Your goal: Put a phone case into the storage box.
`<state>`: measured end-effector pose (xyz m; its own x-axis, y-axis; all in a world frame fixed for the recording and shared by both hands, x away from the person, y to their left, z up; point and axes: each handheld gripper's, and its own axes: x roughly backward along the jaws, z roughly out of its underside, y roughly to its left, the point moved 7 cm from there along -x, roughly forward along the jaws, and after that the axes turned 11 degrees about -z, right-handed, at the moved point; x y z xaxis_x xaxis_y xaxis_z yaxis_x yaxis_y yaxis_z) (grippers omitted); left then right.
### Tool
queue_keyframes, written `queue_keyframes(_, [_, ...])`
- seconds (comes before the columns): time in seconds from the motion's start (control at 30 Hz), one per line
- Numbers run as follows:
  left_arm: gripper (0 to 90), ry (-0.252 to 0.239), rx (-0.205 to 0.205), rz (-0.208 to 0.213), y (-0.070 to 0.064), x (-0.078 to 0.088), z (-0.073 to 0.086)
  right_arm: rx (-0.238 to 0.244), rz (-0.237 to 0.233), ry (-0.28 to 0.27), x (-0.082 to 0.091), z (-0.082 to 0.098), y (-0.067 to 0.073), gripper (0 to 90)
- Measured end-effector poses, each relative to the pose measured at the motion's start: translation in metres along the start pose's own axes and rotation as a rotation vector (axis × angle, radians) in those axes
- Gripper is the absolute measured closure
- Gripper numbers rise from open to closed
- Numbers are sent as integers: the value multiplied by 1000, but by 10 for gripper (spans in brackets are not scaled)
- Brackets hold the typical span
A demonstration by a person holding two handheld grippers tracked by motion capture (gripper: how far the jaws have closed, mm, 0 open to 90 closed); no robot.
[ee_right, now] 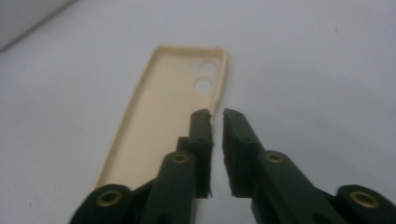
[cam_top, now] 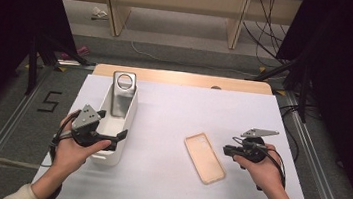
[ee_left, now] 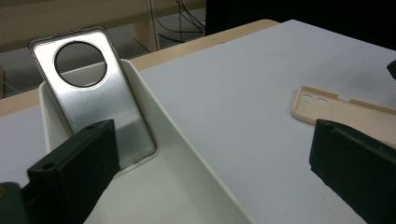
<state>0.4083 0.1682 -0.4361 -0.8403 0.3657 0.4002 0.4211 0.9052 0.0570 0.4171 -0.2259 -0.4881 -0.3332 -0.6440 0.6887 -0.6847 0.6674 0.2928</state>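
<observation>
A beige phone case point(cam_top: 204, 158) lies hollow side up on the white table cover, right of centre. My right gripper point(cam_top: 226, 149) is at its right long edge. In the right gripper view the jaws point(ee_right: 217, 116) stand almost together, with the rim of the beige case point(ee_right: 163, 112) running into the narrow gap between them. A silver phone back with a round hole point(cam_top: 123, 91) leans upright against the far end of a white bin point(cam_top: 129, 119). My left gripper point(cam_top: 111, 125) hovers open over the bin's near end, its jaws point(ee_left: 201, 172) wide on either side of the bin's wall point(ee_left: 187, 144).
The white cover point(cam_top: 173, 109) lies over a wooden table whose far edge point(cam_top: 182, 78) shows. Metal rails run along both sides on the floor. Cables and wooden furniture legs are beyond the table. The beige case point(ee_left: 345, 109) shows at the right of the left gripper view.
</observation>
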Motion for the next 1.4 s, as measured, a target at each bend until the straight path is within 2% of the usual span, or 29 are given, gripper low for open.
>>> queue_keyframes(0.17, [16,0,7,-1,2,0,1,-26,4,204,-8,20,-3,900])
queue_keyframes(0.33, [17,-2,8,-1,2,0,0,-15,10,294,-12,26,2,900])
queue_keyframes(0.43, [18,-2,9,-1,2,0,0,-27,7,337,-13,31,3,900])
queue_keyframes(0.77, [22,-8,10,12,0,1,1,-37,-11,422,-17,39,9,900])
queue_keyframes(1.1, [25,-6,1,23,-6,3,4,17,-44,471,-25,39,27,900])
queue_keyframes(1.4, [25,-3,-5,32,-9,4,7,51,-66,491,-33,37,41,900])
